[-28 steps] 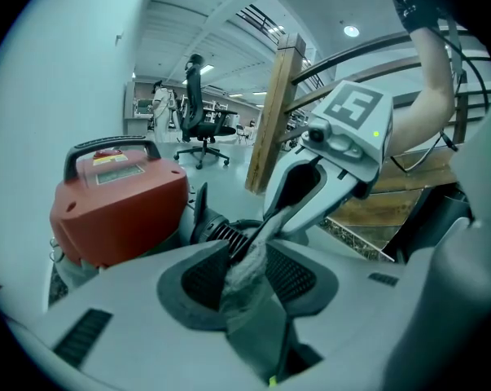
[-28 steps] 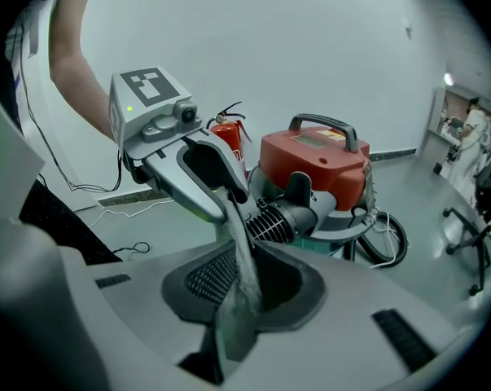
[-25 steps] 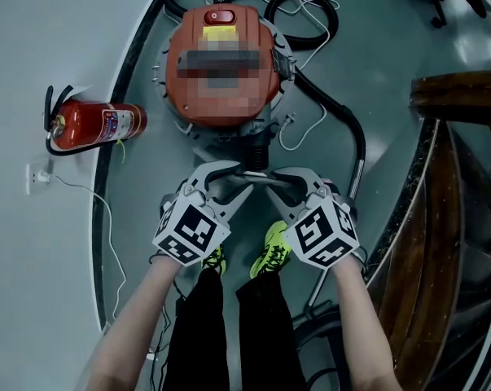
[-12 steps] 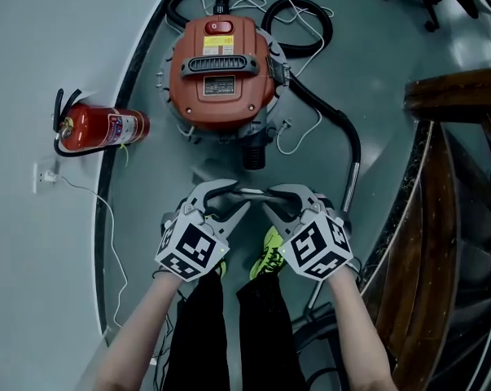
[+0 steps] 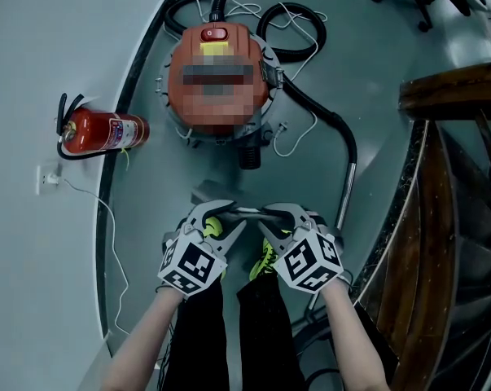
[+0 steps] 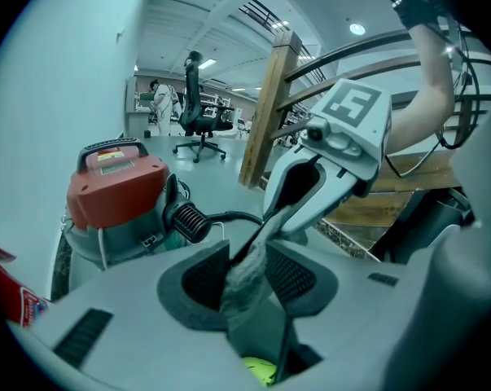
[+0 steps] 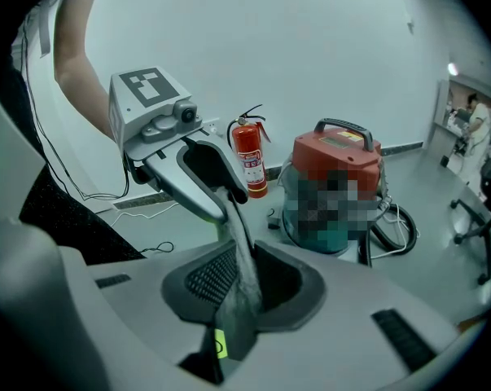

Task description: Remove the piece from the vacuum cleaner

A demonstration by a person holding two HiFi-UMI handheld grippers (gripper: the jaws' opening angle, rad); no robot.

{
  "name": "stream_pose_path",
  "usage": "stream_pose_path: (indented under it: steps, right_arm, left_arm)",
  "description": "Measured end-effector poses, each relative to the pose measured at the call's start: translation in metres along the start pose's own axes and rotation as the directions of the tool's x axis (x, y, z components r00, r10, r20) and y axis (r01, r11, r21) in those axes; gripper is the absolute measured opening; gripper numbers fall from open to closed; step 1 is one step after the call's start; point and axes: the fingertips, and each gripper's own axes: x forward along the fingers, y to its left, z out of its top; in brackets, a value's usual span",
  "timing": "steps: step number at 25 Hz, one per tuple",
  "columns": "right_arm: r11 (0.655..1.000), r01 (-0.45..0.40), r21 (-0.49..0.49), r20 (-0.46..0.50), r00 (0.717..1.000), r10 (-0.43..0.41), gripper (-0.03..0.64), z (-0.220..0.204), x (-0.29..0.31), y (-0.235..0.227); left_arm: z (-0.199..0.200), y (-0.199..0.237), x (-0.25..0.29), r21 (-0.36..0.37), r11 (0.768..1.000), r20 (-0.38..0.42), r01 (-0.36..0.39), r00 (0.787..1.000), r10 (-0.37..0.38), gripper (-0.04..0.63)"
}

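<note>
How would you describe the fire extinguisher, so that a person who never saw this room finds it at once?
Start at the big round vacuum cleaner with the orange-red lid. Go from it toward the pale curved wall; the fire extinguisher stands at its foot. It alone is a slim red cylinder with a black hose and a label.

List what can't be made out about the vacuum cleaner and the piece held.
- Vacuum cleaner top label: mosaic patch covers it, head view.
- Piece's outline: left gripper and right gripper cover its ends, head view; edge-on in both gripper views.
- Fire extinguisher print: too small, head view.
</note>
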Motion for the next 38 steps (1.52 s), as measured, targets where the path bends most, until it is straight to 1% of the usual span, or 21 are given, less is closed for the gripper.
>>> stream_pose_path:
  steps: [6, 12, 16, 28, 38]
  right_arm:
    - [1.0, 0.003, 0.007, -0.002, 1.0, -0.003, 0.075, -0.015, 0.006, 0.011]
    - [0.999, -0.012, 0.033, -0.014, 1.0, 0.012, 0.076, -0.036, 0.018, 0.02]
    - [0.999, -0.005, 0.053, -0.013, 1.0, 0.005, 0.075, -0.046, 0.023, 0.021]
    - [0.997, 0.016, 0.08, -0.016, 1.0, -0.015, 0.077, -0.066, 0.042, 0.014]
    - [0.992, 0.041, 0.12, -0.026, 0.999, -0.038, 0.077, -0.08, 0.055, 0.001]
  left_arm:
    - [-0.015, -0.011, 0.006, -0.003, 1.0, -0.02, 0.0, 1.0, 0.0, 0.144]
    - [-0.035, -0.021, 0.018, -0.008, 1.0, -0.05, 0.016, 0.999, -0.016, 0.144]
    - [-0.042, -0.025, 0.026, -0.002, 1.0, -0.061, 0.025, 0.998, -0.025, 0.144]
    - [-0.059, -0.021, 0.048, -0.007, 1.0, -0.07, 0.026, 0.997, -0.027, 0.144]
    - [-0.067, -0.013, 0.069, 0.009, 1.0, -0.084, 0.03, 0.996, -0.029, 0.144]
